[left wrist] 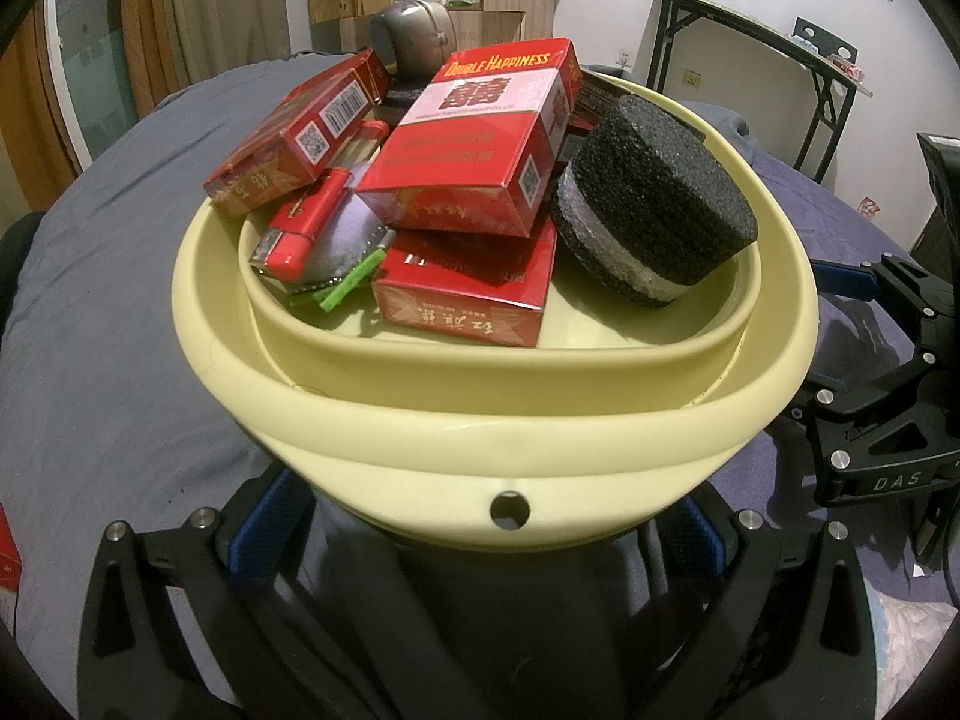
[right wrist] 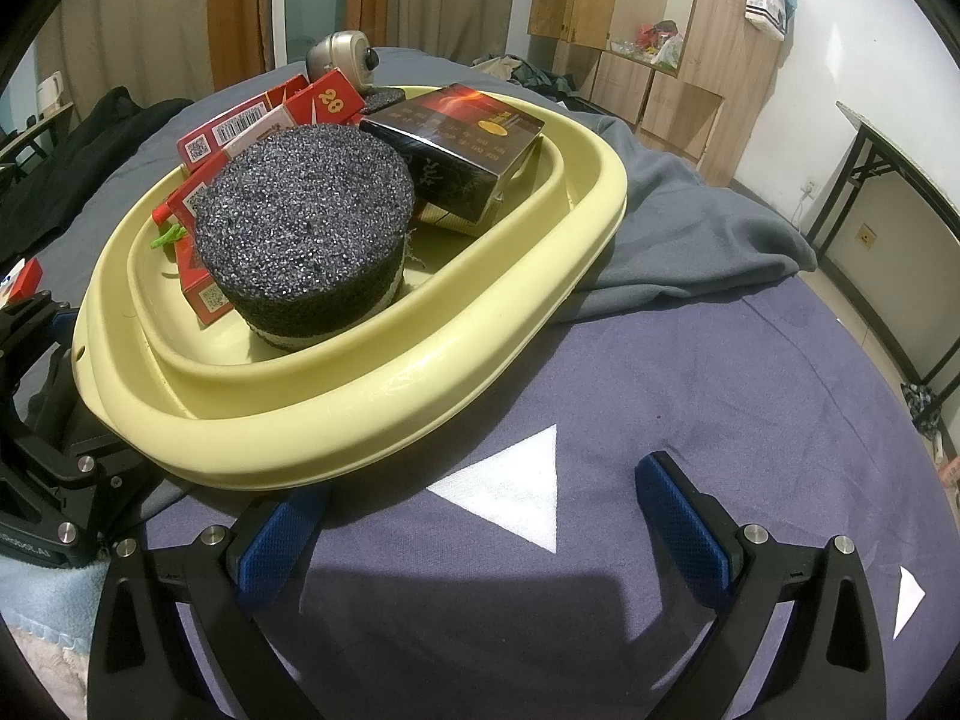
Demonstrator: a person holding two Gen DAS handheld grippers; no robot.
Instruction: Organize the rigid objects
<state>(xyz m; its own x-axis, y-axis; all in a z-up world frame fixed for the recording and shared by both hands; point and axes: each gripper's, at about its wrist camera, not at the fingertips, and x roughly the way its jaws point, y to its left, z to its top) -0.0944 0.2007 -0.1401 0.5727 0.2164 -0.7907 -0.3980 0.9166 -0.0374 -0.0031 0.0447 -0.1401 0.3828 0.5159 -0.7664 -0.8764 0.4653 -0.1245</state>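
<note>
Grey and purple bedding [right wrist: 690,372] fills the lower frames, with wooden cupboards and a folding table behind. Centre frame in both views sits the yellow basin [left wrist: 480,414], piled with red cigarette packs [left wrist: 480,144], a red lighter [left wrist: 300,228], a dark pack [right wrist: 462,144], a black foam puck [right wrist: 306,222] and a silver webcam [right wrist: 342,57] at the far rim.

The left tongs [left wrist: 480,534] stand apart at the near rim, by its hanging hole; the right tongs [right wrist: 486,534] are apart over bare bedding with nothing between them.

My read: the load looks complete, so any lift should grip the rim firmly and keep the basin level, since the top pack sits tilted.

The basin's underside hides the left fingertips, so whether they touch it is unclear. A green strip under the packs is unidentifiable.
</note>
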